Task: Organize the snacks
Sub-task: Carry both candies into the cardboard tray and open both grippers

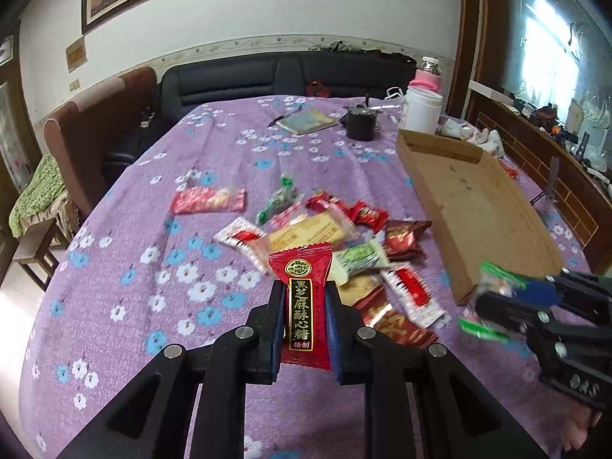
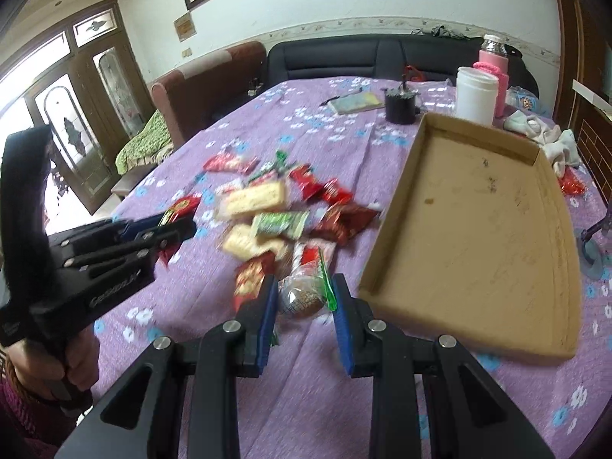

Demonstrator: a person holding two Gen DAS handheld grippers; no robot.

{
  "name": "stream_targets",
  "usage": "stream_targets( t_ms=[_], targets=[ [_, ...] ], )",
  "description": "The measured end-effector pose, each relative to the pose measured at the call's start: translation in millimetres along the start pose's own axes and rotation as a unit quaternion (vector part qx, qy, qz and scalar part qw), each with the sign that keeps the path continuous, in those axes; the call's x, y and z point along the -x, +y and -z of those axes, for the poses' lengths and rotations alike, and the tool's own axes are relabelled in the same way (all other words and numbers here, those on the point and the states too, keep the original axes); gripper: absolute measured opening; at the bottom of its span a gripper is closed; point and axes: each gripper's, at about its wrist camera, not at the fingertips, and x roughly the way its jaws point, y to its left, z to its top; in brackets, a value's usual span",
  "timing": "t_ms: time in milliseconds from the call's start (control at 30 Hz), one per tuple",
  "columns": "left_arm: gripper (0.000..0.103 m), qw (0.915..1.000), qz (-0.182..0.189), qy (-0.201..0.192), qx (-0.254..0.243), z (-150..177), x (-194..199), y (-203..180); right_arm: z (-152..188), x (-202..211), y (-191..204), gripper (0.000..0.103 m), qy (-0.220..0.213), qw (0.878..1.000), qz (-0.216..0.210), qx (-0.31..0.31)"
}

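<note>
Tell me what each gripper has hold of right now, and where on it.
Left gripper pinches a red candy packet across its middle. Right gripper grips a clear, green-trimmed snack packet by its sides.

My left hand-held gripper (image 1: 304, 298) covers the lower sides of the red candy wrapper (image 1: 300, 267); only its printed face shows. The snack pile (image 1: 336, 237) is motion-blurred, so most labels cannot be read. In the left wrist view, the snack in my right hand-held gripper (image 1: 493, 306) is a green-and-clear smear, possibly a twist-wrapped sweet. The cardboard tray (image 2: 474, 229) hides a red packet (image 2: 572, 185) behind its far wall. My left hand (image 2: 76, 363) is cut by the frame edge.
</note>
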Motion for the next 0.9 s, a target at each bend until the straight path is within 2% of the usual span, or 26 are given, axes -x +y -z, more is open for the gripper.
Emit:
stream_targets(
  t_ms=[200,367,467,567,700,800,900],
  targets=[
    [0.019,0.9995,0.03,-0.011,-0.004,-25.0,4.8,-13.7,-36.0,4.0,-45.6,0.027,-0.034,0.998,0.014,-0.057],
    [0.019,0.9969,0.076,-0.015,-0.012,-44.8,4.9,-33.2,-60.4,0.1,-87.1,0.027,-0.057,0.992,0.019,-0.112],
    [0.019,0.9967,0.077,-0.013,-0.021,-58.3,-1.5,-51.0,-74.0,-6.5,-116.5,0.027,-0.07,0.987,0.029,-0.143],
    [0.019,0.9952,0.095,0.001,-0.024,-72.4,-18.6,-78.6,-74.9,-16.0,-146.4,0.027,-0.078,0.982,0.048,-0.165],
    [0.019,0.9917,0.122,0.021,-0.036,-82.0,-54.6,-129.7,-64.2,-29.5,-180.5,0.027,-0.052,0.976,0.05,-0.203],
    [0.019,0.9879,0.142,0.048,-0.039,-85.3,-84.8,-162.2,-58.0,-32.5,-193.8,0.027,-0.047,0.974,0.081,-0.206],
    [0.019,0.9848,0.152,0.071,-0.043,-79.3,-109.8,-185.8,-52.1,-38.5,-206.1,0.027,-0.03,0.971,0.083,-0.223]
  ],
)
